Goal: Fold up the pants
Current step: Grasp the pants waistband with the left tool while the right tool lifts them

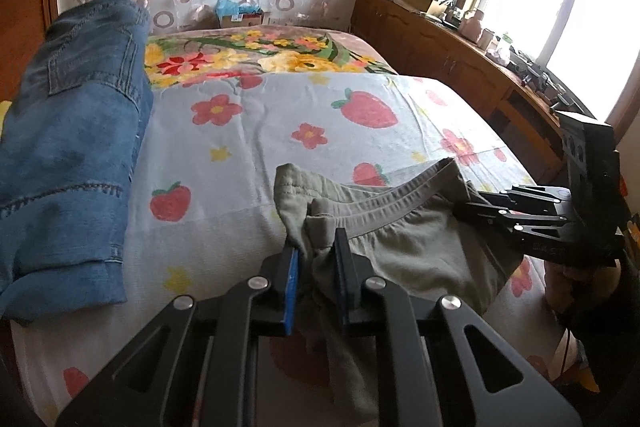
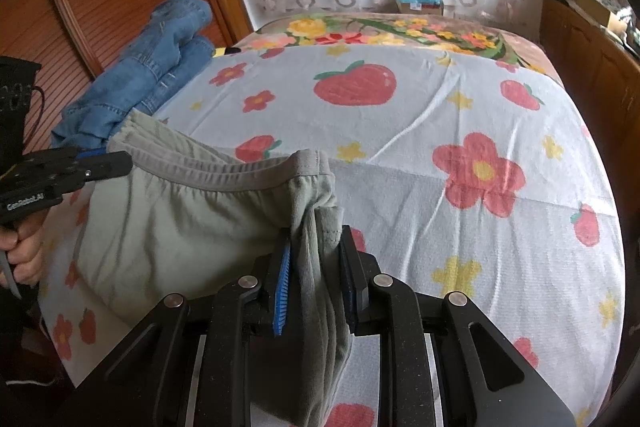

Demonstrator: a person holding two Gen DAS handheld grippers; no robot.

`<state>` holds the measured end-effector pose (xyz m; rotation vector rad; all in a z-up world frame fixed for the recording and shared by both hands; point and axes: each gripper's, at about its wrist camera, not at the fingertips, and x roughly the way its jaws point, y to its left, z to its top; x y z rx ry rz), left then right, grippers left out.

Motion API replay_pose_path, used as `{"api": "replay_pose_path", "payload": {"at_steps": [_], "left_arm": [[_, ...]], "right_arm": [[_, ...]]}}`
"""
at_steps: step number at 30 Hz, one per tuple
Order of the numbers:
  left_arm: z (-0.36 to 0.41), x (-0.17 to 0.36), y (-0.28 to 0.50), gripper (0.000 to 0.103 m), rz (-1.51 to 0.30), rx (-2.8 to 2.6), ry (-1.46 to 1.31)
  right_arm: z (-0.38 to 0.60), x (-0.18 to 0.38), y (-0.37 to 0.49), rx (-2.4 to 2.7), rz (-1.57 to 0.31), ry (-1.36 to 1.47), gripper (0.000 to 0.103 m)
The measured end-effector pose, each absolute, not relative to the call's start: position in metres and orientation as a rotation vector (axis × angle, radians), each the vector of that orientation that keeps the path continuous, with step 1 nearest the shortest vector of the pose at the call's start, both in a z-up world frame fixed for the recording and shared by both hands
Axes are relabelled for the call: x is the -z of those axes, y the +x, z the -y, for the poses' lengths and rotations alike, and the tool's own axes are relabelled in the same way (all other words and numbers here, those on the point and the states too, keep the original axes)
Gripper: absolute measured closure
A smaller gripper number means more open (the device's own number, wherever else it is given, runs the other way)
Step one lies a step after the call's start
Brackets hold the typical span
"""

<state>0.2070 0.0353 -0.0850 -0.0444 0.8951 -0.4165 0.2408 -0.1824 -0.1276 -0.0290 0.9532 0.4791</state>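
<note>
Olive-green pants with a grey elastic waistband hang between my two grippers above the bed. In the left wrist view my left gripper is shut on one bunched waistband corner, its blue pads pressing the fabric. At the right edge of that view, my right gripper holds the other end. In the right wrist view my right gripper is shut on a gathered fold of the pants. My left gripper grips the far waistband end, held by a hand.
The bed has a strawberry-and-flower sheet. Folded blue jeans lie along its left side, jeans by a wooden panel. A wooden dresser with clutter stands under the window on the right. A small box sits at the bed's head.
</note>
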Motion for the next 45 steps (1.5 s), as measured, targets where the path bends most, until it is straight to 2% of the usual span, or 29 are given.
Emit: {"api": "replay_pose_path", "payload": {"at_steps": [7,45], "left_arm": [[-0.033,0.078,0.199,0.09,-0.877,0.419,-0.041],[-0.001,0.017,0.122,0.092,-0.679,0.445,0.008]], "right_arm": [[0.189,0.121,0.232,-0.5,-0.945,0.049,0.09],[0.21,0.054,0.148,-0.504,-0.716,0.03,0.091]]}}
